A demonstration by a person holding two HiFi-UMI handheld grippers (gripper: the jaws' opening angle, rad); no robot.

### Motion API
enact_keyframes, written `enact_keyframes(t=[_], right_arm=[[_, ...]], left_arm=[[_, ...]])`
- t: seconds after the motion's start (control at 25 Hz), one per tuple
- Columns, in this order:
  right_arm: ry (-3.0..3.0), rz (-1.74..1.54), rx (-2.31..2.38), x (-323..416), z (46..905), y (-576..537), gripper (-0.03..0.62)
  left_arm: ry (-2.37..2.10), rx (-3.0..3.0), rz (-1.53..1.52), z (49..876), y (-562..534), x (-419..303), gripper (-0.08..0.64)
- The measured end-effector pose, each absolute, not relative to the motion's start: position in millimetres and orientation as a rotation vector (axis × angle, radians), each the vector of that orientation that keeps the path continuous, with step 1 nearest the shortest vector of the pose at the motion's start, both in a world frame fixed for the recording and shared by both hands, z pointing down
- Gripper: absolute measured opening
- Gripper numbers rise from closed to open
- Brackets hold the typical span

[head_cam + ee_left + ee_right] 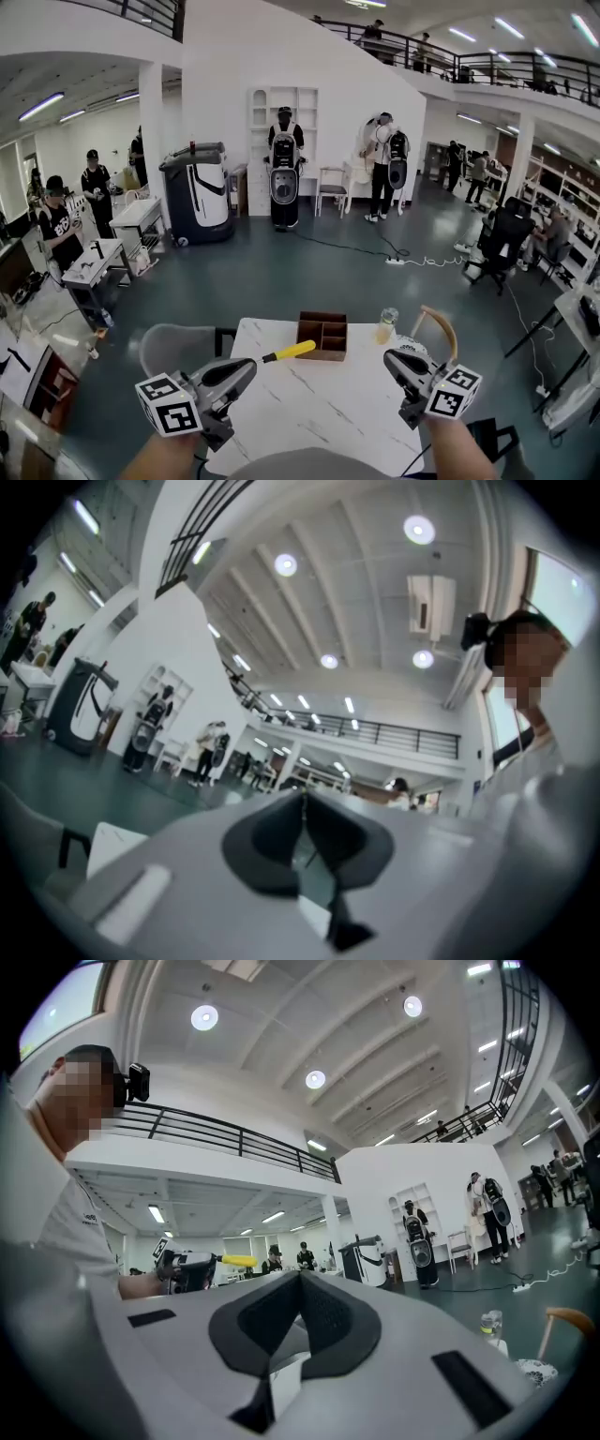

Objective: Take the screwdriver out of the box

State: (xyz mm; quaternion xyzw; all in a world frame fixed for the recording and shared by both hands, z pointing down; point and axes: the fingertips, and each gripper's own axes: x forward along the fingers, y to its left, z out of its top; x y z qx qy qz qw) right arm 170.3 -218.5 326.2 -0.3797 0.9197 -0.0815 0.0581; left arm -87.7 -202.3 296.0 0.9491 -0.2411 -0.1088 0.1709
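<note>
Wide open hall with a dark floor, and from the head view we're looking down on a white marble table (pixel 309 403) with a wooden box (pixel 322 335) at its far edge, a small bottle (pixel 385 325) just beside it and a chair (pixel 441 323) behind. The left gripper (pixel 251 364) is clamped on the screwdriver (pixel 289 352), which is clear of the box and up in the air, its yellow handle jutting towards the box's near left corner. The right gripper (pixel 392 361) hangs on the other side, well apart from the tool. Over to the left gripper view: pads pressed together, only a thin dark sliver between them, likely the shaft, and the handle doesn't show at all. The right gripper view shows that claw closed on nothing, and it catches the yellow handle side-on across the way, which the left view misses. I'd call the tool light and stiff, but its slim metal shaft looks slippery, so the fatter handle would be the surer hold.
</note>
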Motion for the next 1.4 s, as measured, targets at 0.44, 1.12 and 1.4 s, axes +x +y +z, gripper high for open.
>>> enact_keyframes(t=[0.44, 1.12, 1.4], right_arm=[[2.766, -0.194, -1.221, 178.8, 303.2, -234.5, 0.009], [2.827, -0.137, -1.244, 172.9, 303.3, -240.8, 0.008], [2.818, -0.14, -1.263, 176.1, 306.1, -242.9, 0.008]], left_arm=[[-0.646, 2.723, -0.409, 277.1, -231.1, -97.3, 0.014], [-0.659, 2.735, -0.417, 267.3, -226.2, -94.4, 0.014], [-0.664, 2.732, -0.409, 270.4, -225.3, -93.6, 0.014]])
